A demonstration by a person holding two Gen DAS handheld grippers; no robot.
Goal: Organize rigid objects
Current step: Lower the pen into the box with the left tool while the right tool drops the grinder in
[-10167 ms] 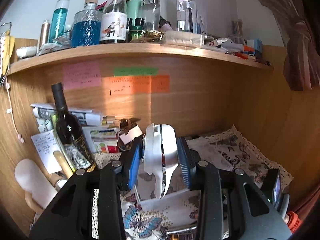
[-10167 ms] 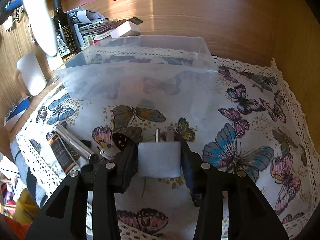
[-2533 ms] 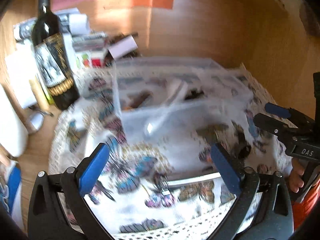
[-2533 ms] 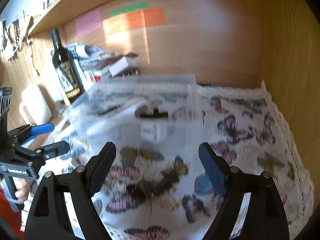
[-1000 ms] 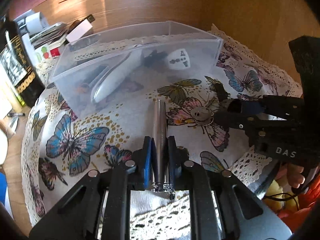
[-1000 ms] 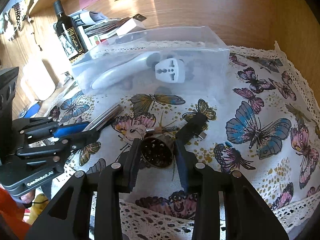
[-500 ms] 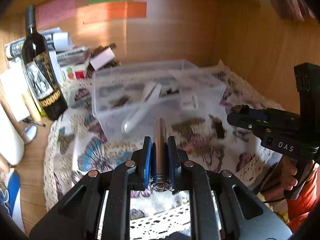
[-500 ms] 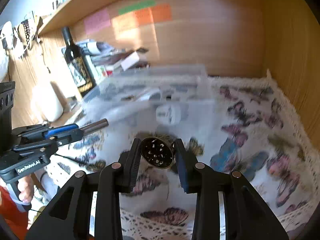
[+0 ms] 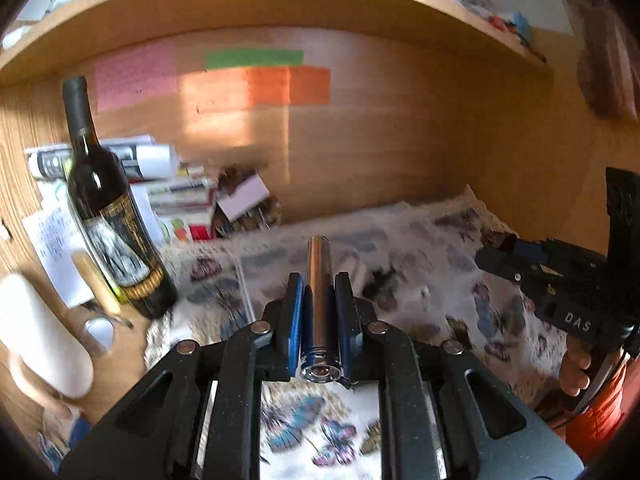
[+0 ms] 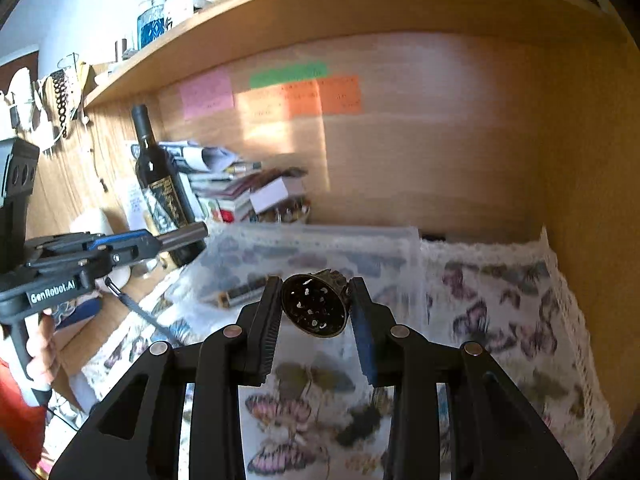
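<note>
My left gripper point(image 9: 319, 280) is shut on a silver metal tube point(image 9: 318, 292) that points forward, held up above the butterfly cloth point(image 9: 492, 304). It also shows in the right wrist view point(image 10: 132, 246) at the left, tube point(image 10: 184, 236) sticking out. My right gripper point(image 10: 316, 300) is shut on a round dark metal disc with holes point(image 10: 314, 310), held above the clear plastic bin point(image 10: 320, 248). The bin holds a dark cylindrical item point(image 10: 240, 292). In the left wrist view the bin point(image 9: 360, 248) is blurred behind the tube, and the right gripper point(image 9: 516, 256) is at the right.
A dark wine bottle point(image 9: 108, 208) stands at the left beside stacked papers and boxes point(image 9: 180, 200). A white jug point(image 9: 40, 340) is at the far left. The wooden back wall point(image 9: 360, 140) carries sticky notes, under a shelf point(image 10: 320, 4) of bottles.
Both grippers have risen and tilted up since half a second ago, carrying the tube and the disc higher. The bin now sits lower in both views.
</note>
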